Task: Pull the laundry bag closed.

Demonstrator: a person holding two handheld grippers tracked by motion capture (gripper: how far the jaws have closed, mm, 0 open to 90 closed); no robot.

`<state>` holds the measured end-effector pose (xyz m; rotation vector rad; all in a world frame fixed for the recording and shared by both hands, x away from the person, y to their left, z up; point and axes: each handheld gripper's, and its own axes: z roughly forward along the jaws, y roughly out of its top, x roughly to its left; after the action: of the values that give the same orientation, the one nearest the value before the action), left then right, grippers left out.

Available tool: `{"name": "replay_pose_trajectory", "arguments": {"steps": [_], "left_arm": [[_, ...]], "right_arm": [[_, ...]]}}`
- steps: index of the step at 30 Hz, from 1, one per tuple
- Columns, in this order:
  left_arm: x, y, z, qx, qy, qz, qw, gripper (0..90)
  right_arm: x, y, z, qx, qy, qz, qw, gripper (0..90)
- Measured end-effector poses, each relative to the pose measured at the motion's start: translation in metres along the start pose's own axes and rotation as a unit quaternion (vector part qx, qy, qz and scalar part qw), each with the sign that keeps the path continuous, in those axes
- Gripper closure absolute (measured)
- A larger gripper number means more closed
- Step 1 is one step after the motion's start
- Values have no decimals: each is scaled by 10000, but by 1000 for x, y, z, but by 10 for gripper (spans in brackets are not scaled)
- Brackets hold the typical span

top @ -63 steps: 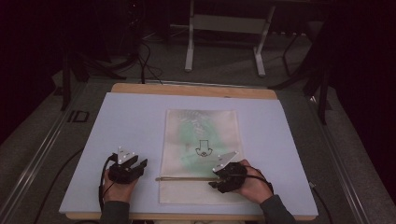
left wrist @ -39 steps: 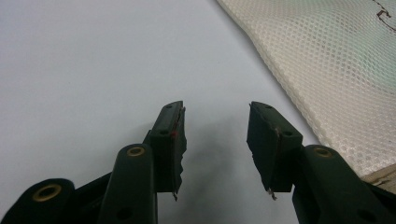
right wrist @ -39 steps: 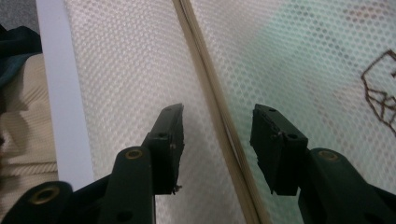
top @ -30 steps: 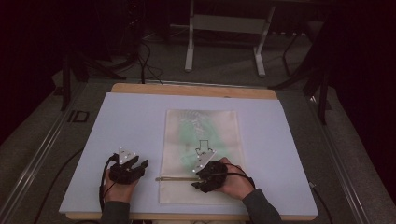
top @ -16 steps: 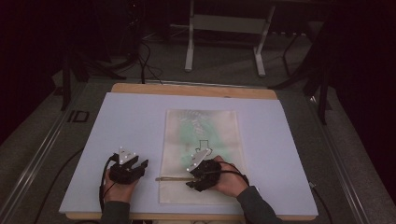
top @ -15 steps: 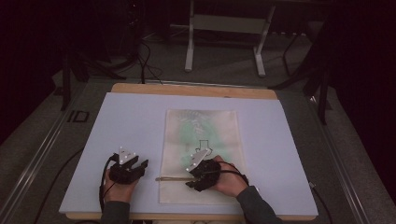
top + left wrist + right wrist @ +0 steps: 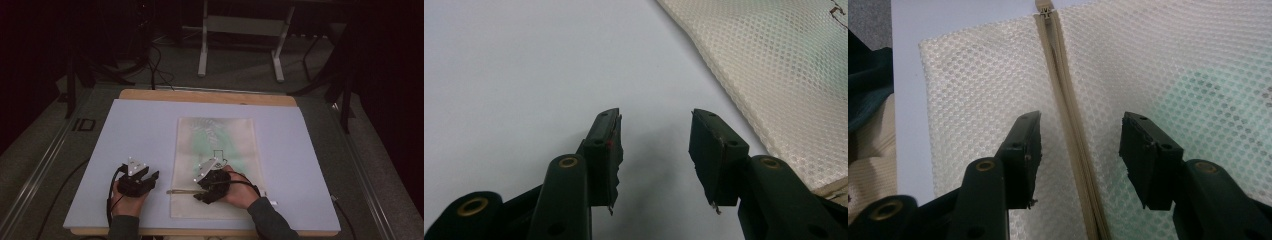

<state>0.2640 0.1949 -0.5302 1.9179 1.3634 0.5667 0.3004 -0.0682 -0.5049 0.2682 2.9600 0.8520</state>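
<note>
Cream mesh zip bag (image 7: 216,165), green item inside: laid flat near the counter's (image 7: 150,130) front edge. Right gripper (image 7: 1080,150): held open astride the beige zipper (image 7: 1068,120), presumably to reach its slider. Left gripper (image 7: 654,145): parked open, empty, beside the bag's left edge.

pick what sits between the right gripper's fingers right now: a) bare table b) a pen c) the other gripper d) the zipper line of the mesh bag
d: in the right gripper view the beige zipper of the white mesh bag runs up the open gap of the right gripper, untouched by either of its fingers.
</note>
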Motion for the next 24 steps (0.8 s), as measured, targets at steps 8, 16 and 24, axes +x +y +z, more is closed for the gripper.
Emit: {"name": "replay_pose_trajectory", "arguments": {"steps": [8,16,24], "left_arm": [[0,0,0,3,-4,-9,10000,552],[1,0,0,-9,-3,-25,10000,551],[1,0,-1,-16,-4,-26,10000,551]], "right_arm": [[2,8,4,34,6,-78,10000,538],[4,17,11,33,96,-175,9998,616],[7,28,18,20,163,-258,9995,646]]}}
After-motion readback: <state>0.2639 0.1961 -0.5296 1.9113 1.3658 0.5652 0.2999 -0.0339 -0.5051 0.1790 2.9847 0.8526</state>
